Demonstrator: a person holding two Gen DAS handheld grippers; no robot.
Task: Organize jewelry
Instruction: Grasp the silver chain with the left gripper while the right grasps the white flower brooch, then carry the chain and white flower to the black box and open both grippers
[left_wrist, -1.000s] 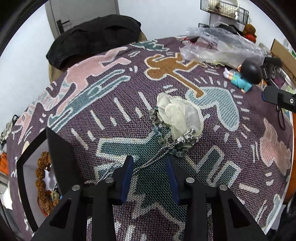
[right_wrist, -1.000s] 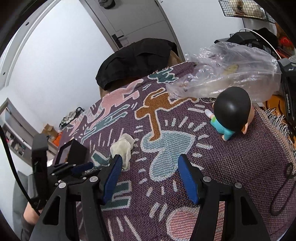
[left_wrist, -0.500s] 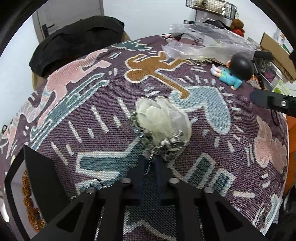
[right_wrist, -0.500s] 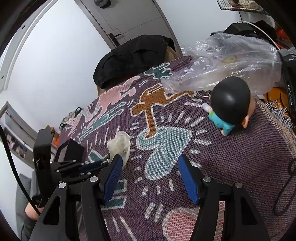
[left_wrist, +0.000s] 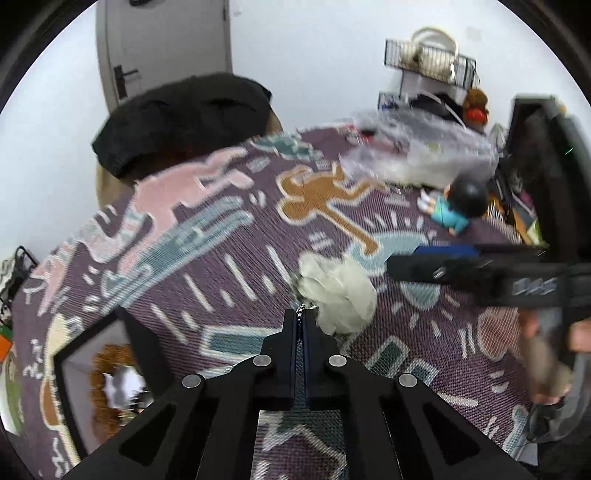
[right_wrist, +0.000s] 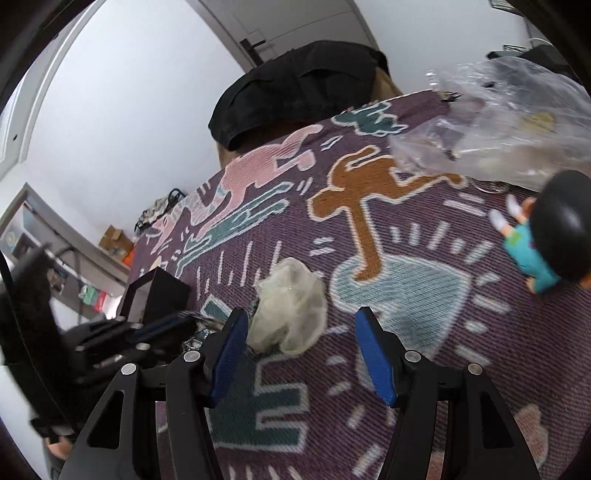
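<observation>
A necklace with a pale fabric flower (left_wrist: 338, 295) and a thin silver chain (left_wrist: 302, 308) is lifted over the patterned cloth. My left gripper (left_wrist: 302, 314) is shut on the chain just below the flower. In the right wrist view the flower (right_wrist: 291, 308) hangs between my open right gripper (right_wrist: 299, 328) and the blurred left gripper (right_wrist: 162, 325). A black jewelry box (left_wrist: 96, 365) with an amber bead string (left_wrist: 101, 376) sits at lower left; it also shows in the right wrist view (right_wrist: 159, 295).
A doll with a black head and teal clothes (left_wrist: 456, 203) lies at the right. A crumpled clear plastic bag (left_wrist: 413, 155) sits at the back. A black garment (left_wrist: 184, 114) covers a chair behind the table. The right gripper's arm (left_wrist: 480, 273) reaches in from the right.
My left gripper closed on the chain and lifted, raising the flower off the cloth. My right gripper moved in toward the flower and stayed open.
</observation>
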